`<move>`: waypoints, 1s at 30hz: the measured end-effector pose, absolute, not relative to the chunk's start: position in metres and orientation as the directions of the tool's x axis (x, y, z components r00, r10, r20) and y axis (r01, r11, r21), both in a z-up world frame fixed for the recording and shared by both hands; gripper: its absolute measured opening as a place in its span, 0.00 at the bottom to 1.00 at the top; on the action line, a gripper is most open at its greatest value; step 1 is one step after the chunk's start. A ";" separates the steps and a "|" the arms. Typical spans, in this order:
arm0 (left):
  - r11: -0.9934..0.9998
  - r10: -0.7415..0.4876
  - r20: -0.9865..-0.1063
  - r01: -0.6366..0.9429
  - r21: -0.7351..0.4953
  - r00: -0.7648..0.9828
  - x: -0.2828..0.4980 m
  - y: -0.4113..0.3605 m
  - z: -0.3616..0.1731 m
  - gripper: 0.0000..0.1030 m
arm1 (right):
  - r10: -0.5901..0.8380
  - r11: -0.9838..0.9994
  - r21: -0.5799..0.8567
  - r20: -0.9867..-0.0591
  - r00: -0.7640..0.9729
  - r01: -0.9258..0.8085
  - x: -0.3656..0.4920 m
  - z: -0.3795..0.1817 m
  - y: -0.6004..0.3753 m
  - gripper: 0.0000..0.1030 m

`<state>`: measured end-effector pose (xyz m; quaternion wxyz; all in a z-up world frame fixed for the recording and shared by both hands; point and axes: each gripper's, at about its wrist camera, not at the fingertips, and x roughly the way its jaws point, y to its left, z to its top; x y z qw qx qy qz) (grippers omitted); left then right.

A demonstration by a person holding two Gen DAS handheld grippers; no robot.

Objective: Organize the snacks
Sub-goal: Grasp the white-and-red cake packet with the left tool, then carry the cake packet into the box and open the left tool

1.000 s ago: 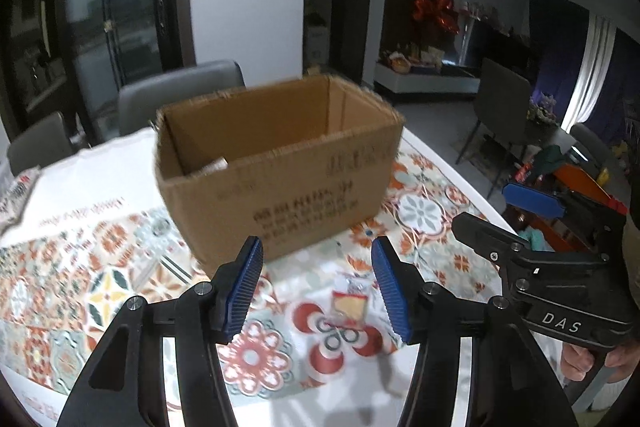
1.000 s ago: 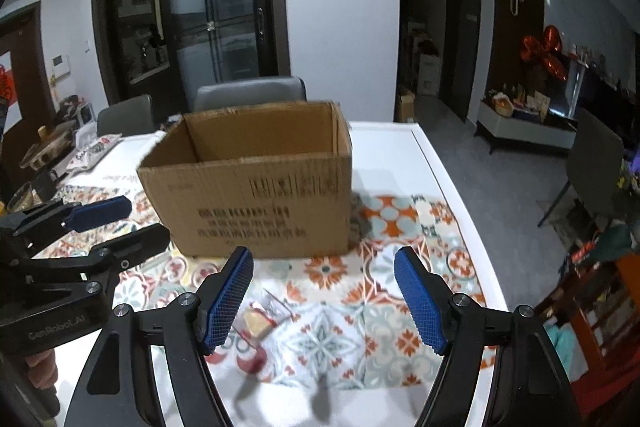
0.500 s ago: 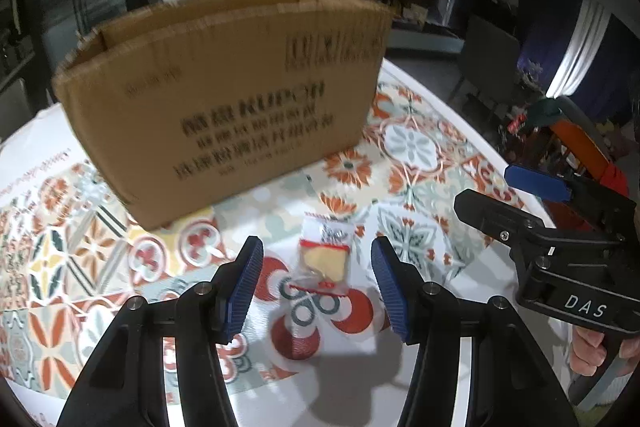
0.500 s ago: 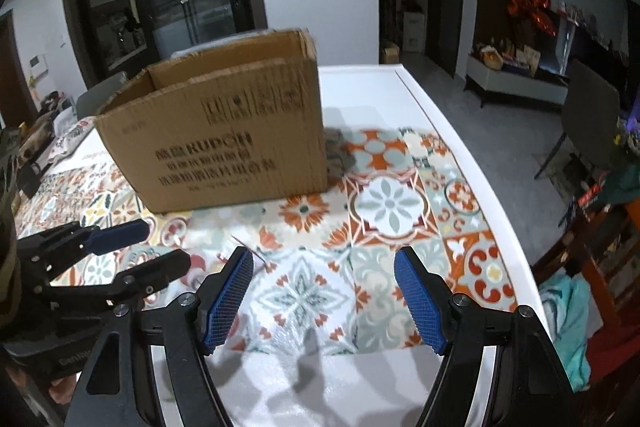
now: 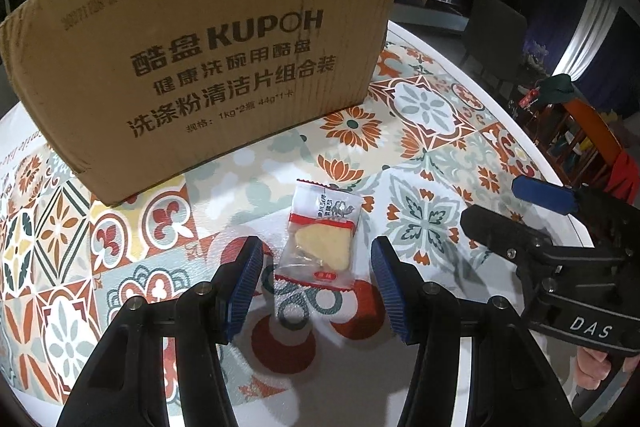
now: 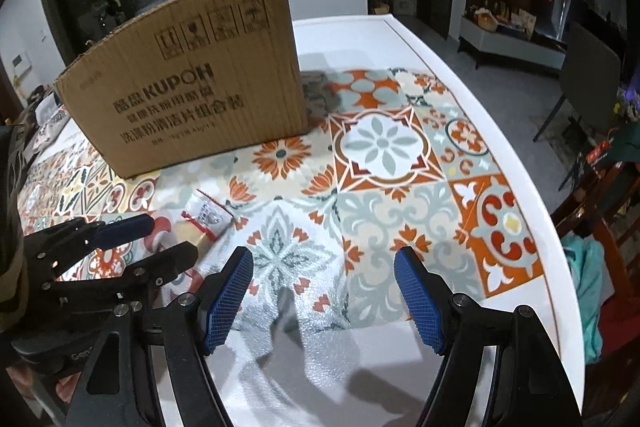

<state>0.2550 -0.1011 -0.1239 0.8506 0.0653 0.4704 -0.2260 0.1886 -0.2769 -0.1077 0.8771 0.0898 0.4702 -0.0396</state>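
Note:
A small clear snack packet (image 5: 322,239) with a yellow wedge inside and red bands lies flat on the patterned tablecloth, in front of a brown cardboard box (image 5: 208,59). My left gripper (image 5: 316,285) is open, low over the table, with the packet between and just beyond its blue fingertips. The packet also shows in the right wrist view (image 6: 206,215), partly behind the left gripper (image 6: 136,239). My right gripper (image 6: 324,303) is open and empty, to the right of the packet above the cloth. It also shows in the left wrist view (image 5: 524,211).
The box (image 6: 192,95) stands upright; its inside is hidden from both views. The white table edge (image 6: 516,167) curves along the right, with chairs and clutter beyond it. Patterned tablecloth (image 6: 380,147) covers the table.
Both grippers have come down and forward toward the table. The left gripper now frames the snack packet closely. The box's open top has gone out of sight.

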 end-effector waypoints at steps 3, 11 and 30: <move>0.890 -0.311 -0.832 0.448 -0.085 0.459 0.256 -0.106 -0.126 0.53 | 0.029 0.977 0.137 -0.839 0.543 0.160 0.189 -0.113 -0.279 0.72; 0.891 -0.296 -0.843 0.449 -0.074 0.449 0.260 -0.113 -0.134 0.43 | 0.031 0.975 0.144 -0.843 0.536 0.171 0.189 -0.115 -0.282 0.72; 0.908 -0.325 -0.792 0.406 -0.107 0.517 0.243 -0.097 -0.105 0.34 | 0.028 0.980 0.133 -0.830 0.557 0.149 0.184 -0.101 -0.274 0.72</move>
